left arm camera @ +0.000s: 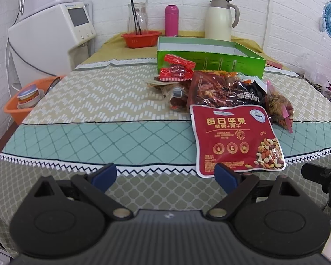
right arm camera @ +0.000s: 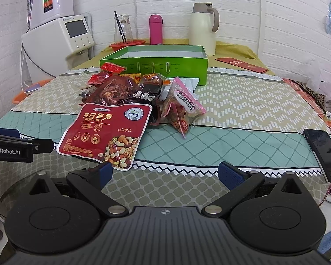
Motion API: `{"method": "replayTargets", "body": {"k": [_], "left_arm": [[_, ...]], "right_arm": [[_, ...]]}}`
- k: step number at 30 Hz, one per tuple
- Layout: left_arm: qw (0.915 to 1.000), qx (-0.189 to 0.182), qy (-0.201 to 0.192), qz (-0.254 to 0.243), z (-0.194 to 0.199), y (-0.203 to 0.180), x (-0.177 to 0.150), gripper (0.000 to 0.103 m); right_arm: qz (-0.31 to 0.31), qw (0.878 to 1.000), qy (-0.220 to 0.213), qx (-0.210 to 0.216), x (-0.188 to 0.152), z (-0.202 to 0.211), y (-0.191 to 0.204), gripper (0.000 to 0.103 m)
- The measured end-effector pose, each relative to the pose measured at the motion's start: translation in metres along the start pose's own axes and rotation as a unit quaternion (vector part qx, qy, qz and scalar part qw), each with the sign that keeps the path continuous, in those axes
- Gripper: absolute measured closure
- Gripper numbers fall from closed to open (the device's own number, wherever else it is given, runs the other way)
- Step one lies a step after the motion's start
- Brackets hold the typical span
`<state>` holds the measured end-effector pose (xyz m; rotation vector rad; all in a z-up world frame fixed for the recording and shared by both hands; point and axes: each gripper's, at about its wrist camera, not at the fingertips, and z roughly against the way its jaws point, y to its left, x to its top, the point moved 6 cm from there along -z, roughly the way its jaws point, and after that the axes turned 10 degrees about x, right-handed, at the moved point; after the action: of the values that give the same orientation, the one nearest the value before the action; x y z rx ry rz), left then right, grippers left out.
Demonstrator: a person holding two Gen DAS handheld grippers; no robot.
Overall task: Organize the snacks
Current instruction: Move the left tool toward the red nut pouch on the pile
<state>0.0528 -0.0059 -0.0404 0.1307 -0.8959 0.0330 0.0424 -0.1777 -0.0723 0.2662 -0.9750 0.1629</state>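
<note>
A pile of snack packets lies on the patterned tablecloth in front of an open green box [left arm camera: 209,63] [right arm camera: 156,66]. Nearest me is a flat red nut pouch [left arm camera: 236,137] [right arm camera: 108,132]. Behind it lie dark red meat packets [left arm camera: 211,90] [right arm camera: 114,92], small red packets [left arm camera: 176,66] [right arm camera: 108,69] and a clear pink-edged bag [left arm camera: 280,106] [right arm camera: 183,108]. My left gripper [left arm camera: 165,174] hovers open over the cloth, its right pad by the pouch's near edge. My right gripper [right arm camera: 165,174] is open too, with nothing between its fingers. The left gripper's side [right arm camera: 13,148] shows at the left of the right wrist view.
At the back stand a cream jug [left arm camera: 220,19], a pink bottle [left arm camera: 171,19], a glass pitcher [left arm camera: 137,19] and a red bowl [left arm camera: 141,38]. A white appliance [left arm camera: 50,35] and an orange basket [left arm camera: 26,103] are on the left. A black phone [right arm camera: 322,150] lies on the right.
</note>
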Motion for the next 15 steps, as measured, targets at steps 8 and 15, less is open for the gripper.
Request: {"method": "replayTargets", "body": {"k": [8,15], "left_arm": [[1.0,-0.001,0.002,0.003,-0.0029,0.0012,0.0,0.013],[1.0,-0.002,0.003,0.004,-0.0047,0.0014,0.0008,0.013]], "right_arm": [[0.0,1.0,-0.004,-0.001,0.0005,-0.0014,-0.0007,0.0],[0.002,1.0,-0.009,0.001,0.0011,-0.0027,0.0004,0.0]]}}
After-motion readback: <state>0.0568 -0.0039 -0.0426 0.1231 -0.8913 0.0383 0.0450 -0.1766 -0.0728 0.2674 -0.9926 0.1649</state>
